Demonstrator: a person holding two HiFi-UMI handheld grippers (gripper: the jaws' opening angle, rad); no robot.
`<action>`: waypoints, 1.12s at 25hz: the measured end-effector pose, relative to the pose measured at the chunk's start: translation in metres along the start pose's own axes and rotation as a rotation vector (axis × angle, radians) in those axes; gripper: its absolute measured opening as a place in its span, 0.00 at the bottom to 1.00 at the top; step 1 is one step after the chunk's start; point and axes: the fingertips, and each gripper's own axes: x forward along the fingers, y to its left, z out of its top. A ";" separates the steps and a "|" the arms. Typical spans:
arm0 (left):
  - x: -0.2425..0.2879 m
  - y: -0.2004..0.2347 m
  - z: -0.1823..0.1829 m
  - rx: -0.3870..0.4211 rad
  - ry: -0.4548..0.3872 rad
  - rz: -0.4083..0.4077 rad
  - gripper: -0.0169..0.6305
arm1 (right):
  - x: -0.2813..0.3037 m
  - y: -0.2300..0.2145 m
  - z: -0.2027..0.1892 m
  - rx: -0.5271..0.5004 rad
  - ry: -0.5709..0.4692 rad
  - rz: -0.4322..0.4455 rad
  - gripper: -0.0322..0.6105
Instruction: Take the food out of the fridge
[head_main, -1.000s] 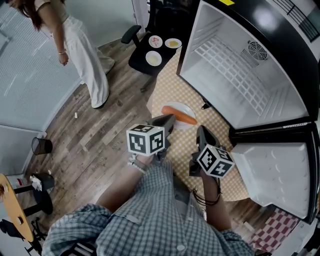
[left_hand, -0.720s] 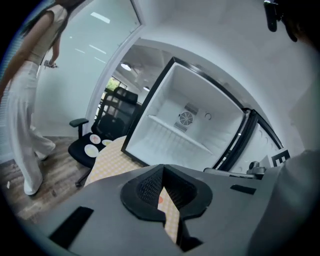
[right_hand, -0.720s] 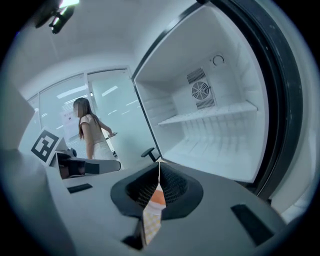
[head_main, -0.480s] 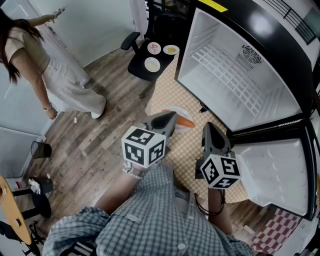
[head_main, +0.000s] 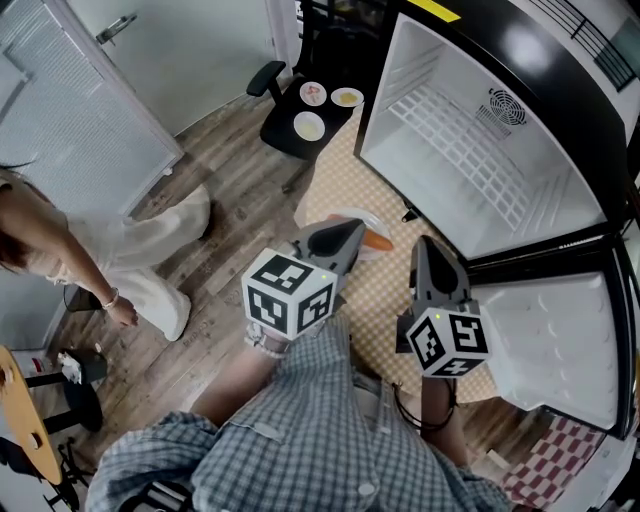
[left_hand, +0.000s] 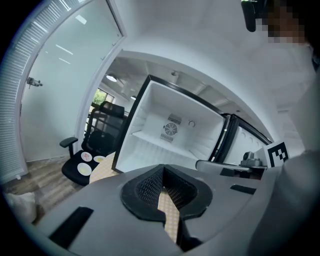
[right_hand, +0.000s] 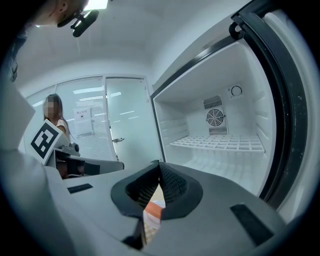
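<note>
The fridge (head_main: 470, 150) stands open at the upper right, and its white inside with a wire shelf (right_hand: 220, 144) holds no food. On the checkered cloth (head_main: 385, 295) in front of it lies an orange carrot (head_main: 378, 241) on a white plate (head_main: 368, 224), partly hidden by my left gripper (head_main: 350, 230). That gripper hangs above the plate, shut and empty. My right gripper (head_main: 422, 246) is raised beside it, near the fridge's lower edge, also shut with nothing held. In the right gripper view a bit of the carrot (right_hand: 155, 210) shows below the closed tips.
A black office chair (head_main: 300, 135) beyond the cloth carries three small plates (head_main: 309, 126) of food. The fridge door (head_main: 545, 345) stands open at the lower right. A person (head_main: 95, 265) in light clothes is on the wooden floor at the left, near a glass door (head_main: 80, 100).
Both grippers have risen toward the head camera, away from the plate. The person at the left has walked from the top left corner down to the middle left.
</note>
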 end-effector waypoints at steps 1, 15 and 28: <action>0.000 -0.001 0.000 0.001 0.001 -0.001 0.03 | 0.000 0.000 -0.001 -0.002 0.002 0.000 0.06; -0.002 -0.002 -0.001 0.002 0.017 -0.009 0.03 | 0.001 0.003 -0.004 -0.009 0.017 0.006 0.06; -0.001 -0.001 -0.002 -0.003 0.021 -0.015 0.03 | 0.003 0.004 -0.008 -0.011 0.033 0.005 0.06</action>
